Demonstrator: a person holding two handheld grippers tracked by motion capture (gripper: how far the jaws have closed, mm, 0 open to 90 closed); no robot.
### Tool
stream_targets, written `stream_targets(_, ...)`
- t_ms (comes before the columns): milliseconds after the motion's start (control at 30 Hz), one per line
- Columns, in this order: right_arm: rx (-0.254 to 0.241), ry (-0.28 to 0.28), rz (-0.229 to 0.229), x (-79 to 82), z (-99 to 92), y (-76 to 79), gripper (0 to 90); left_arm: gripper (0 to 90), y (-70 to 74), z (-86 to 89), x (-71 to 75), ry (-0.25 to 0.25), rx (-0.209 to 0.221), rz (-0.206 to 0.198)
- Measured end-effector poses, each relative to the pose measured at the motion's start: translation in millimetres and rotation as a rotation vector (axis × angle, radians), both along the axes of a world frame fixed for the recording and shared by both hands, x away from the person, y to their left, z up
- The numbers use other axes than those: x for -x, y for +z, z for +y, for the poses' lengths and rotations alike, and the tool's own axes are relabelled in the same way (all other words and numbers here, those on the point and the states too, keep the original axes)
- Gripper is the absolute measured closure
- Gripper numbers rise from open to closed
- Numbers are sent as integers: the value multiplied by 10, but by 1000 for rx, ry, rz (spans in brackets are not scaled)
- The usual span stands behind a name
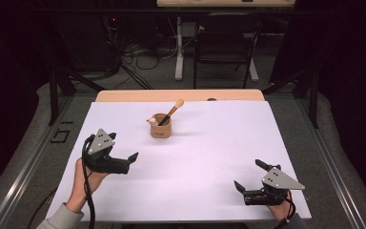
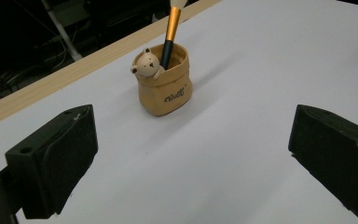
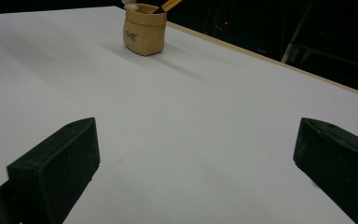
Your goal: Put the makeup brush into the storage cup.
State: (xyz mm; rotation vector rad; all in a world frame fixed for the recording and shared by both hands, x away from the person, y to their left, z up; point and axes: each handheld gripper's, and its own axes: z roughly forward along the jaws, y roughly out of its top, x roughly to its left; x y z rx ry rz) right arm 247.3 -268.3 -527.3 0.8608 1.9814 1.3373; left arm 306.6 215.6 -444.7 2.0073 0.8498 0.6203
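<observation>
Both the left gripper (image 1: 123, 150) and right gripper (image 1: 250, 177) hover over the white tabletop (image 1: 209, 157) with fingers (image 2: 56, 163) spread wide, holding nothing. A tan pot (image 1: 161, 127) with a brush (image 1: 172, 110) stands near the far edge, well apart from both.

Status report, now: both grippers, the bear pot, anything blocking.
Left gripper open, holding nothing. Right gripper open, holding nothing. Bear pot upright mid-table, brush standing in it, leaning. White table between grippers and pot bare.
</observation>
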Motion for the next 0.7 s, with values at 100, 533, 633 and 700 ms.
stream_targets(100, 0, -3, 2, -2, -2, -2, 0, 4, -26, 16, 53, 3, -1, -13)
stream_targets(533, 2, -3, 4, -6, -3, -5, 0, 0, -185, 128, 254, 34, 68, -57)
stream_targets(633, 3, -3, 6, -9, -4, -6, 0, 0, -230, 165, 305, 45, 78, -75)
stream_targets(700, 2, -6, 6, -11, -1, -8, 0, 0, -259, 198, 333, 55, 95, -82)
